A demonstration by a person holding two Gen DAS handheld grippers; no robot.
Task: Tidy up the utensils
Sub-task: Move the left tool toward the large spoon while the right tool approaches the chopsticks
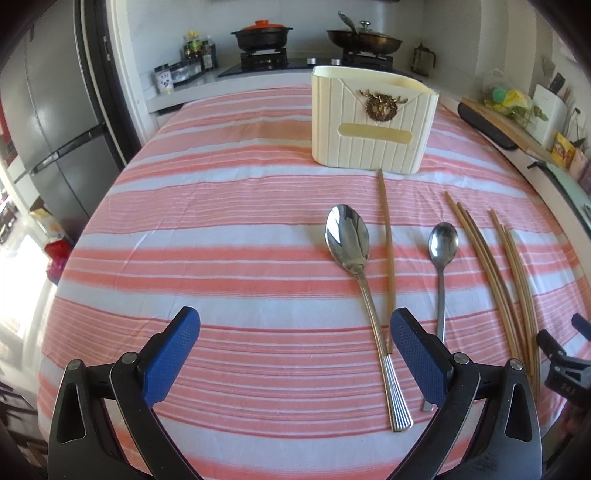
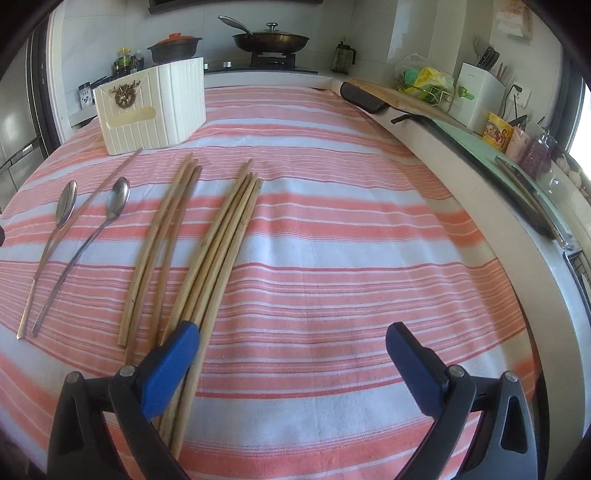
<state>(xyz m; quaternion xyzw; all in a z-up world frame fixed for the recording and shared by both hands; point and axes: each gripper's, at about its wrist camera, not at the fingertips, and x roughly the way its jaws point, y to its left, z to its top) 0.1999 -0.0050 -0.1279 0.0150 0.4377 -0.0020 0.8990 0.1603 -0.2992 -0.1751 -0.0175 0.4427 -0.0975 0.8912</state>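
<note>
Pink-and-white striped cloth [image 1: 229, 236] covers the table on which all the utensils lie. Nearest the viewer, the left gripper [image 1: 295, 343] hovers above the cloth with its blue-padded fingers [image 1: 171, 354] spread wide and nothing between them. Its right-hand finger overlaps the handle ends of the spoons in the left wrist view; whether it touches them cannot be told. The right gripper [image 2: 291, 354] is likewise spread wide and empty; its left finger [image 2: 170, 369] lies over the near ends of the right chopstick bundle [image 2: 218, 254], contact not discernible.

Across the middle of the cloth, from left to right:
- a large steel spoon [image 1: 364, 291], bowl pointing away, with a fluted handle;
- a single wooden chopstick [image 1: 388, 251] just beside it, meeting the spoon's handle near its near end;
- a small steel spoon [image 1: 442, 258], lying apart from the large one;
- a left chopstick bundle [image 2: 162, 236] of about three sticks, close together;
- the right bundle, of about four sticks, packed side by side.

All lie roughly lengthwise, tips toward the far side.

Beyond them stands a cream ribbed utensil holder [image 1: 373, 122], upright, bearing a gold ornament [image 1: 382, 105] on its front. The far tip of the single chopstick ends just short of its base.

Farthest back, a gas hob carries a black pot with an orange lid [image 1: 262, 35] and a lidded frying pan [image 1: 364, 40]. A grey refrigerator [image 1: 51, 122] stands at left; a knife block [image 2: 480, 92] stands on the counter at right.
</note>
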